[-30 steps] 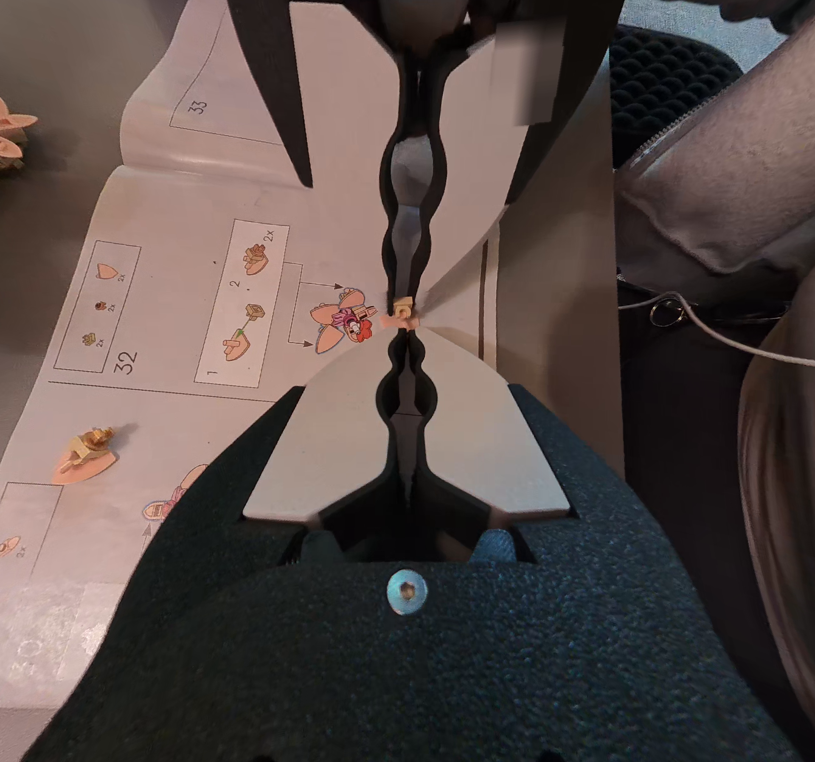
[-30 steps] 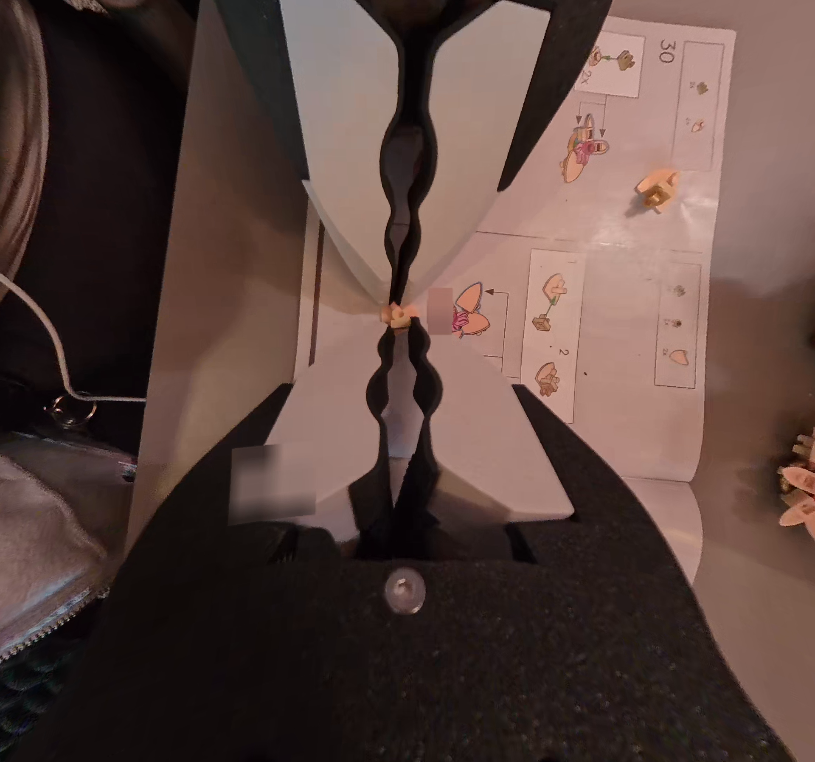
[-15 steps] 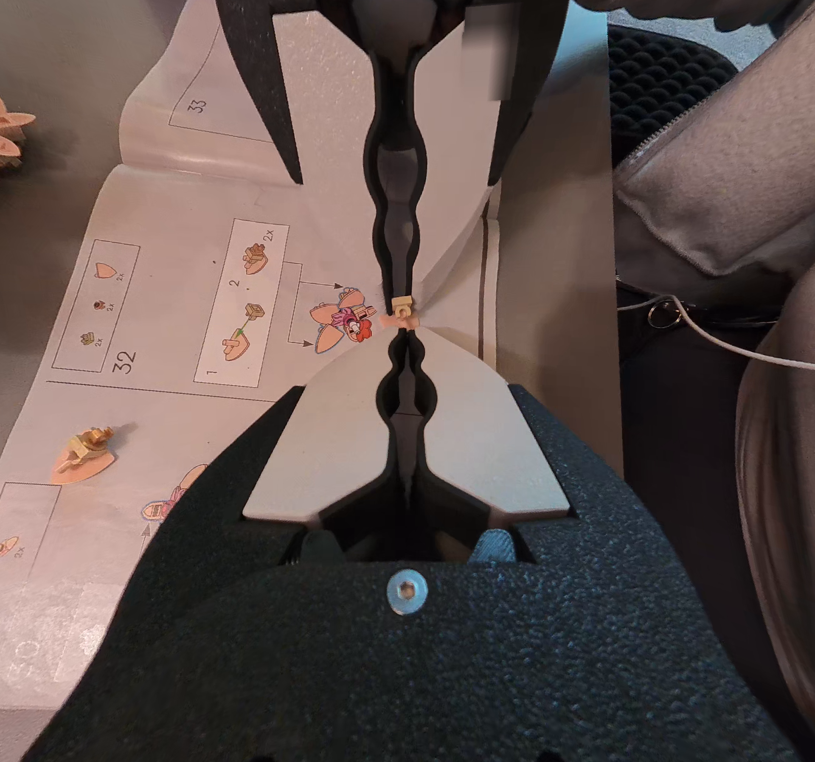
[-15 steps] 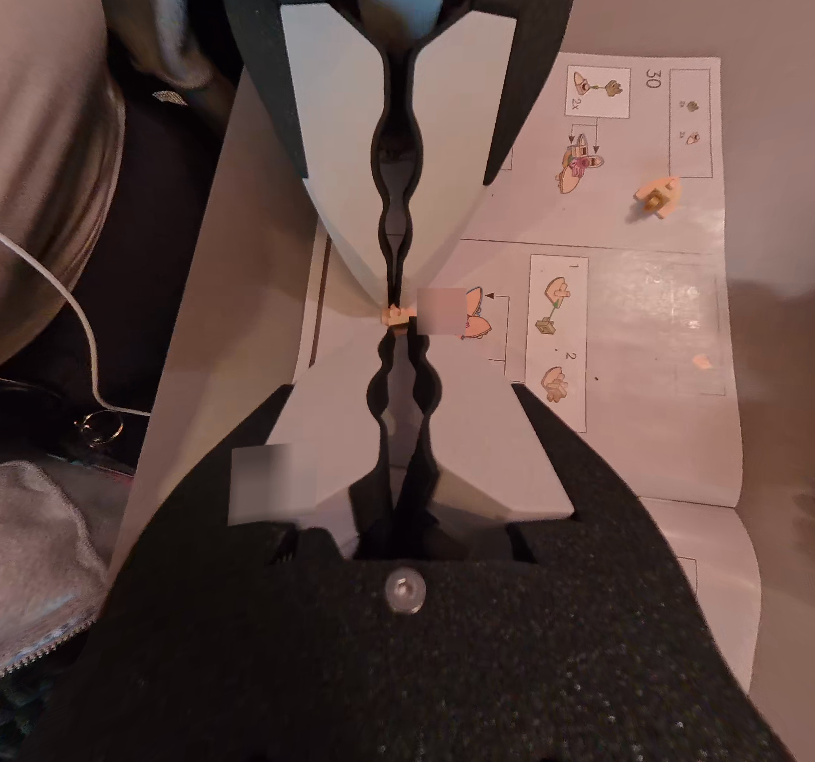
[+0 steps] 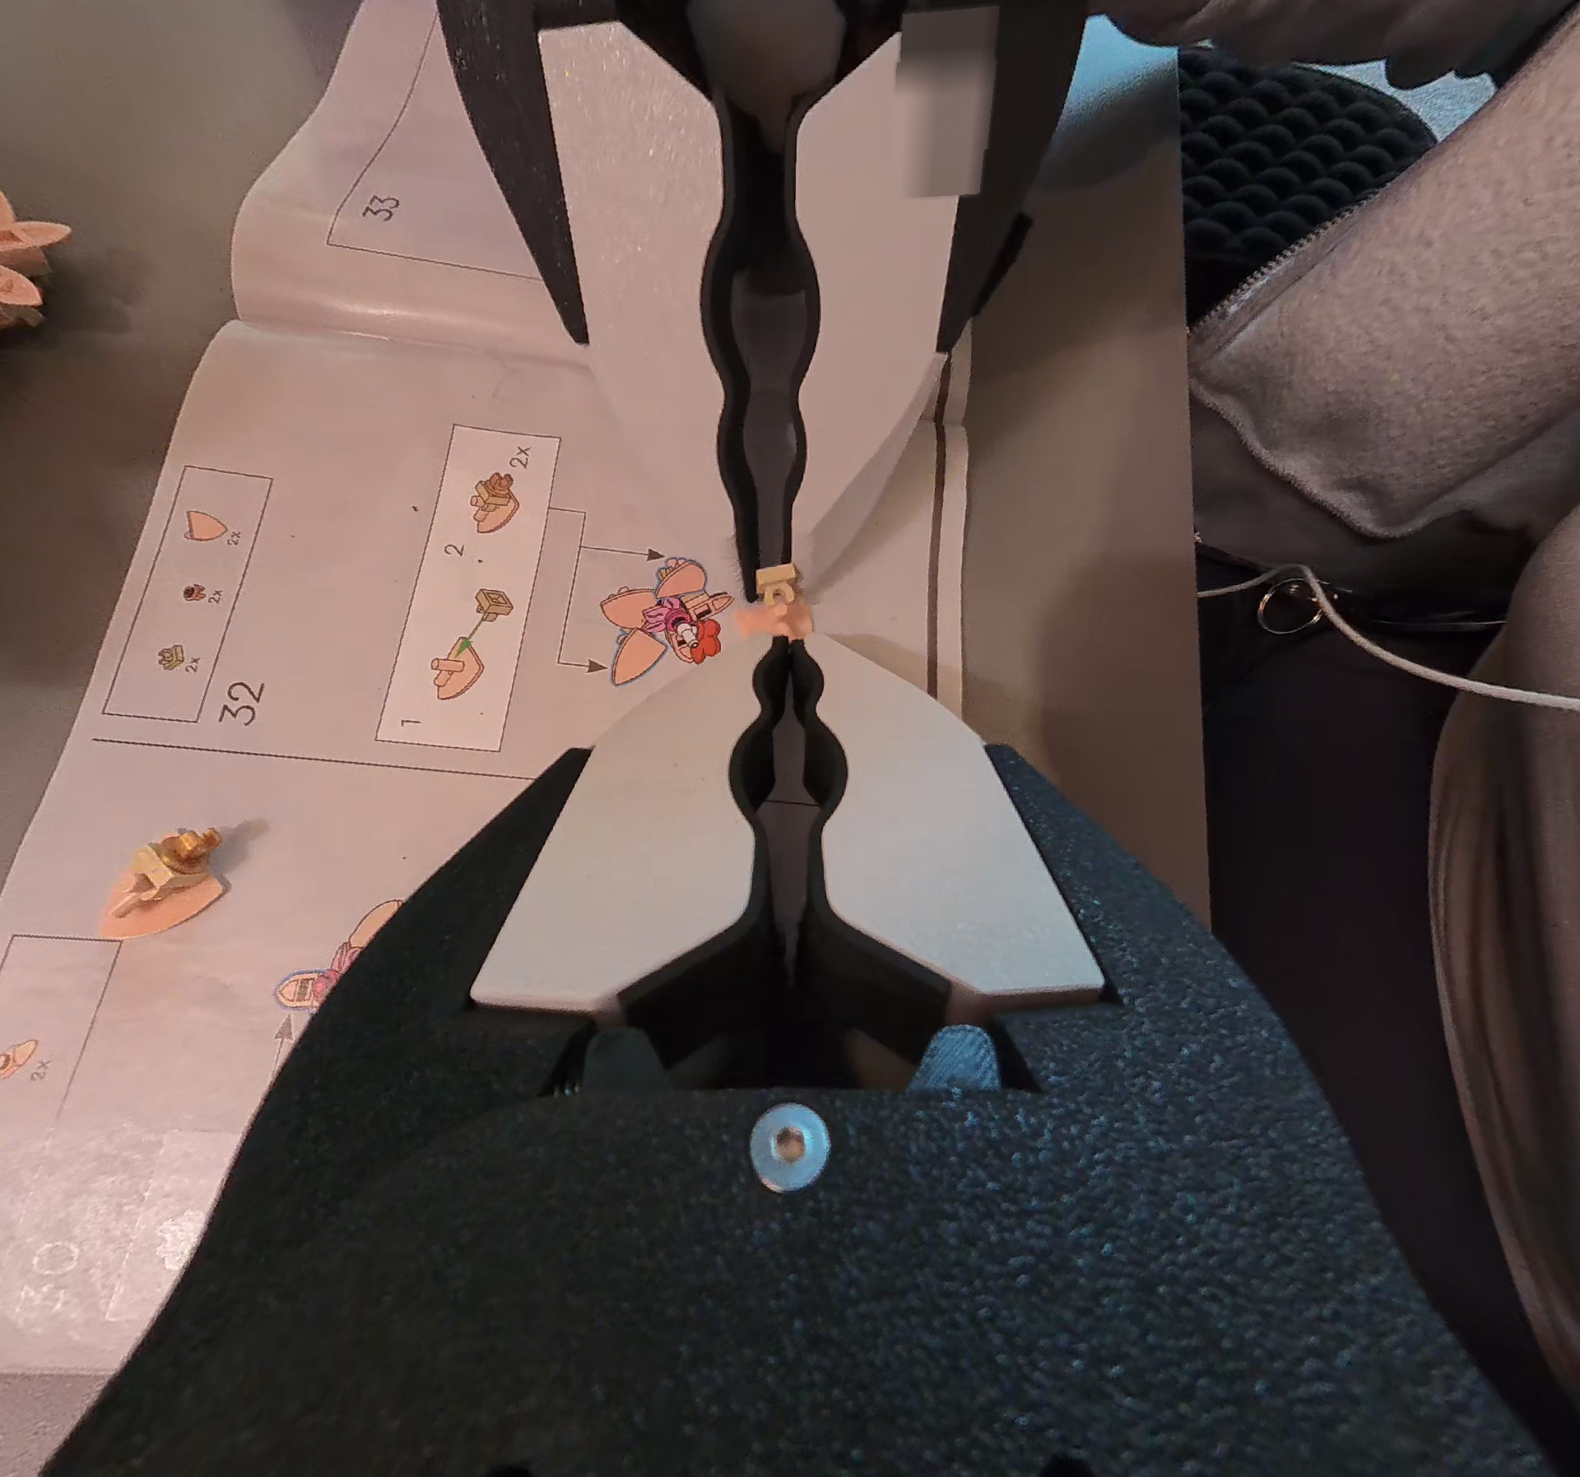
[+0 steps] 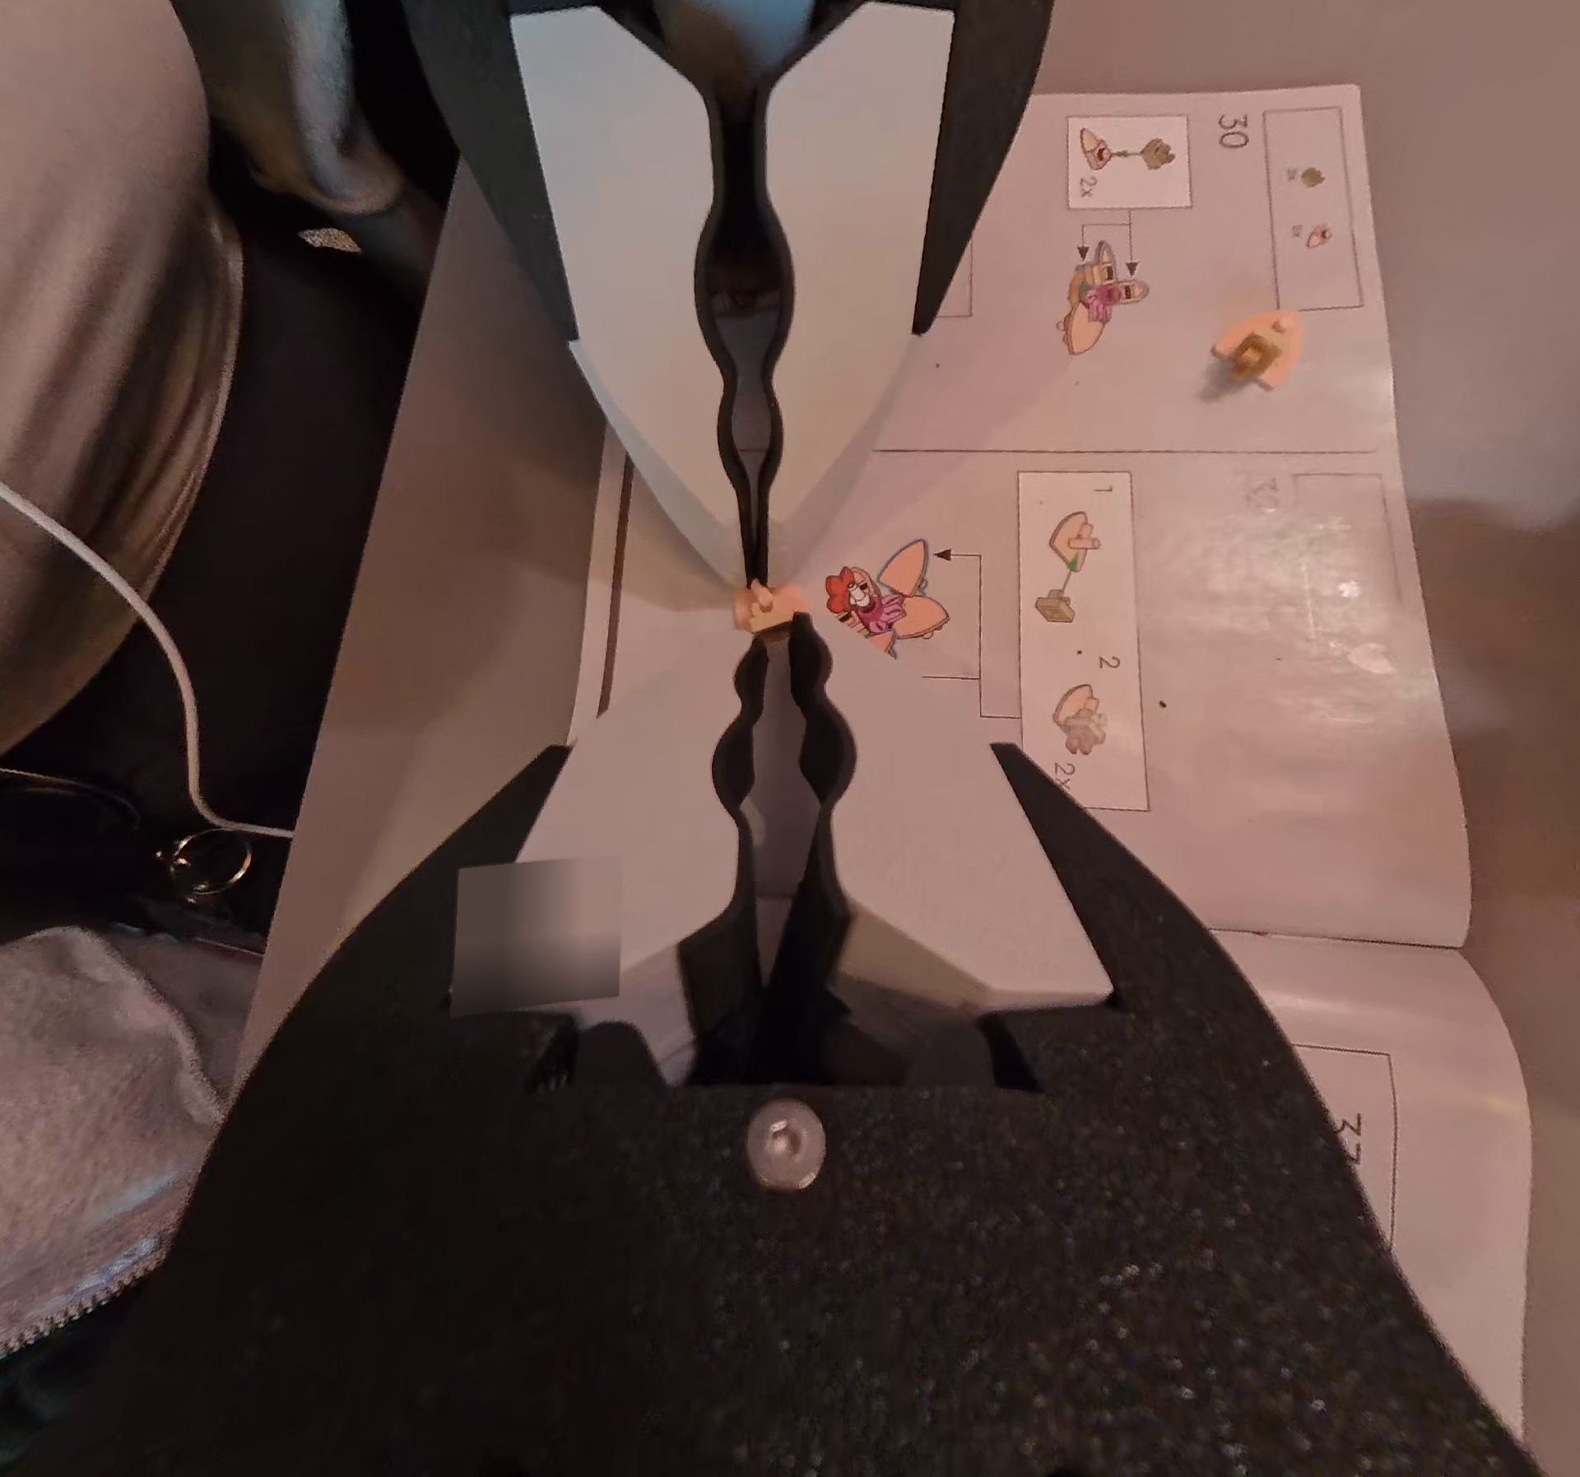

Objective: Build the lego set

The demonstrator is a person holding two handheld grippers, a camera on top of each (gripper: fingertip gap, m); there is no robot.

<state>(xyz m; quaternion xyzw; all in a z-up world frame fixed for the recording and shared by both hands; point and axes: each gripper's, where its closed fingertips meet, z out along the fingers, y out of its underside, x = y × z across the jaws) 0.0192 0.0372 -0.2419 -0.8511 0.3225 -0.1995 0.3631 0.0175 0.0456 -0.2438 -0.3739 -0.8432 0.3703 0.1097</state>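
Left wrist view: left hand-held gripper (image 5: 782, 649) closed to a sliver on a peach petal piece (image 5: 774, 624), its fingertips meeting those of the right hand-held gripper (image 5: 774, 572) coming in from the top of frame. Clamped in that opposing gripper, a small tan clip brick (image 5: 778, 584), touching the peach piece from above. Both held in the air over an open instruction booklet (image 5: 342, 496) spread on the grey desk (image 5: 128, 111). On the booklet's page at lower left, a finished peach petal with gold fitting (image 5: 162, 880). At the far left edge, part of a peach petal cluster (image 5: 21, 273). At right, a grey sleeve (image 5: 1368, 325).

Right wrist view: right hand-held gripper (image 6: 774, 624) pinched on the tan brick (image 6: 769, 609), small, squarish, one stud showing. Left hand-held gripper (image 6: 757, 568) reaching down from the top, tips closed at the same joint; peach piece not clearly separable here. Beyond, on the booklet (image 6: 1282, 666), the second petal assembly (image 6: 1257, 346) lying upper right.
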